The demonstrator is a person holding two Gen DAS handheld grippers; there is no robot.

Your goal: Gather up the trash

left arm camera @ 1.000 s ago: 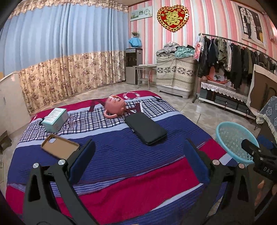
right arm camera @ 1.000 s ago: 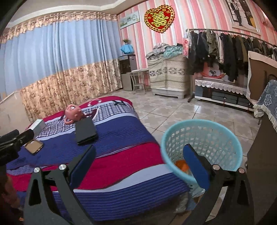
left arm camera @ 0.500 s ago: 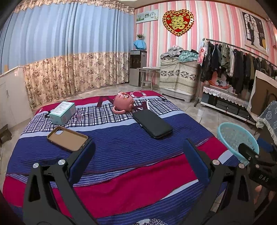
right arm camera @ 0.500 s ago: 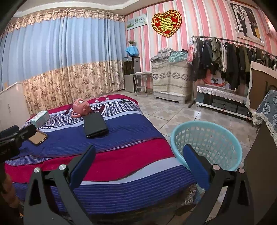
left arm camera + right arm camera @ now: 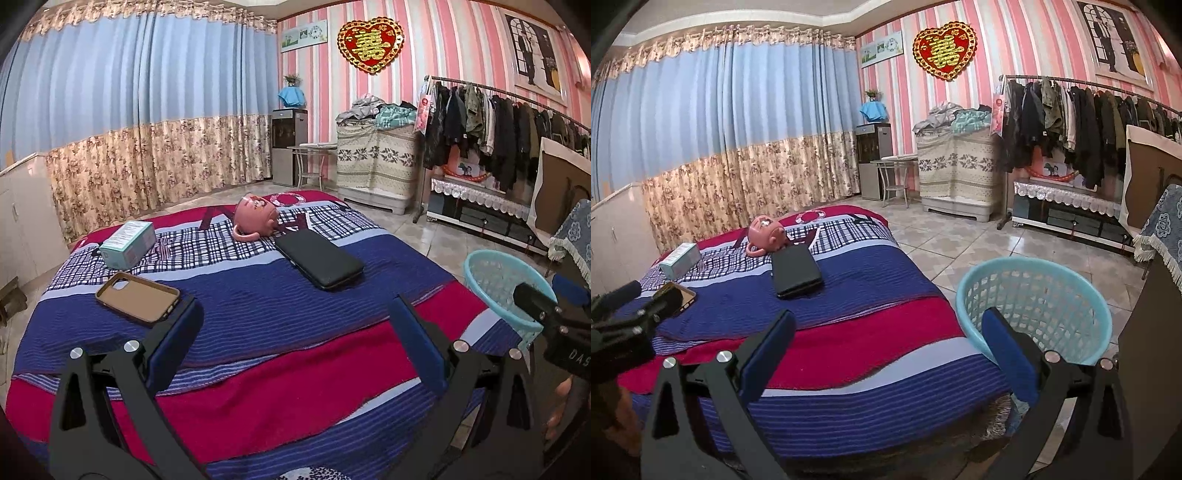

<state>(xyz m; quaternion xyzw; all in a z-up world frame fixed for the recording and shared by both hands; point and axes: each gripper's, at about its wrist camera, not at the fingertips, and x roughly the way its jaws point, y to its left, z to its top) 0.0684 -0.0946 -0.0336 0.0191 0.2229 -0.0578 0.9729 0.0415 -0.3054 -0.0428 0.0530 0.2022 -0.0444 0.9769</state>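
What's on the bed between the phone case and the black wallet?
Nothing: the left wrist view shows only bare blue striped blanket between the phone case and the black wallet.

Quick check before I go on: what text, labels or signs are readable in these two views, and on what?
"DAS": white letters, cut off at the frame edge, on the right gripper's black body, seen from the left wrist view.
"囍": gold character on the red heart wall ornament.
Teal box on the bed: printing too blurred to read.
Wall calendar strip: too small to read.
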